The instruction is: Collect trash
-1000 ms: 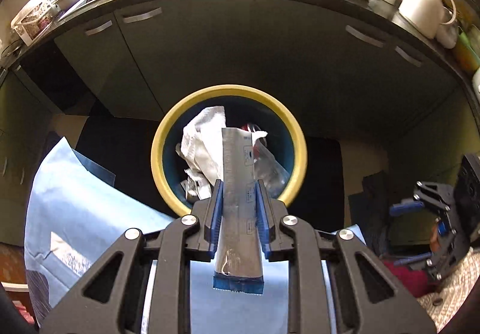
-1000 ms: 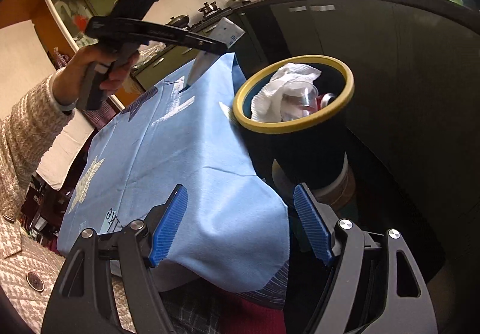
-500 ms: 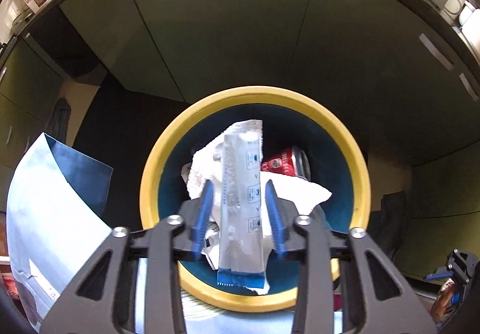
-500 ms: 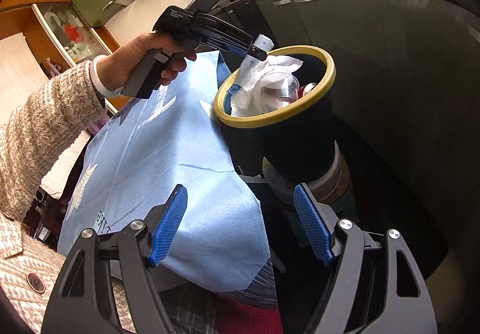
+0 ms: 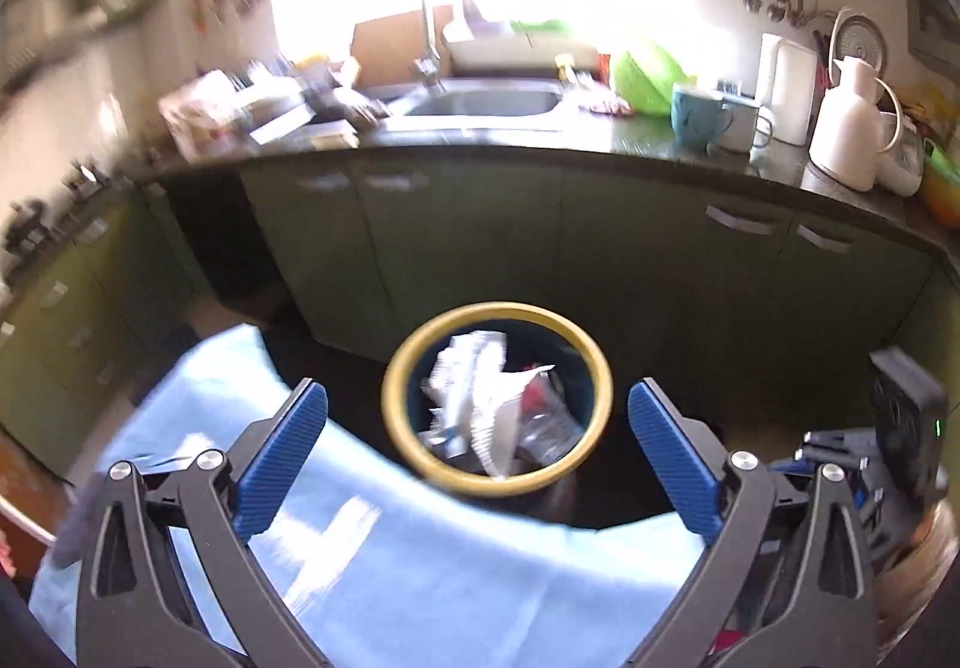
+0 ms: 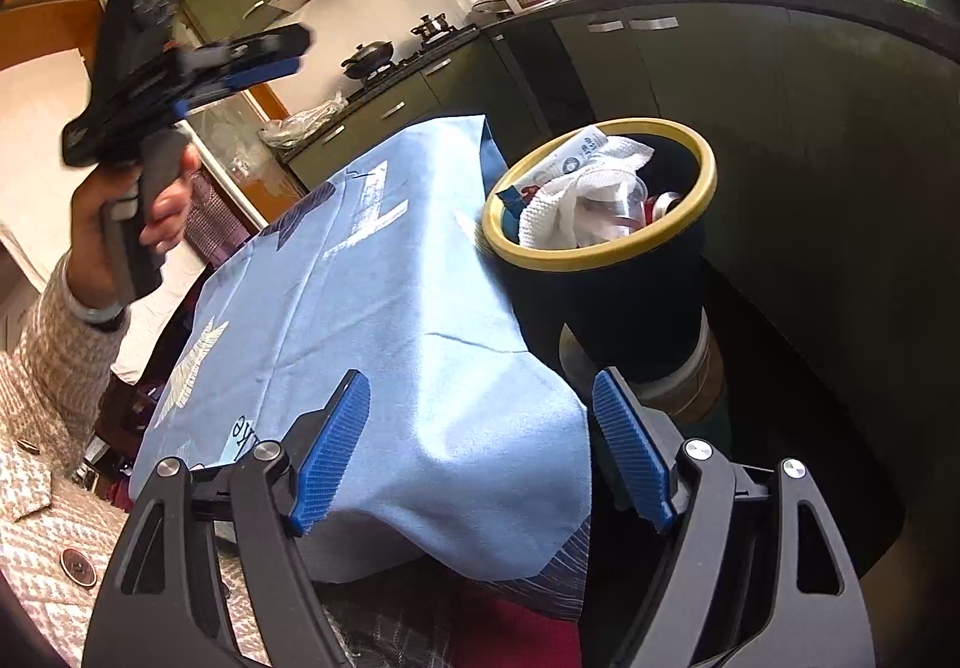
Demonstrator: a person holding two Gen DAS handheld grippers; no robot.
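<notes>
The trash bin, a dark tub with a yellow rim, stands off the far corner of the table, and it already holds the silver wrapper, which leans against the rim at about ten o'clock in the right wrist view, its long axis running from a blue-tipped lower end near the rim up toward one o'clock. Crumpled white paper, a clear plastic cup and a red can fill the rest of the opening. In the left wrist view the bin sits at twelve o'clock, dead ahead between the blue pads, but well below and beyond them. The left gripper has its jaws spread wide and grips nothing; from the right wrist view it is raised high at ten o'clock, well apart from the bin. The right gripper is likewise wide open and empty, low over the near corner of the blue tablecloth, with the bin at one o'clock from it. No loose trash shows on the cloth in either view, so the next pick, if there is one, probably lies outside these frames. The right gripper looks the nearer of the two to the bin and the table top.
</notes>
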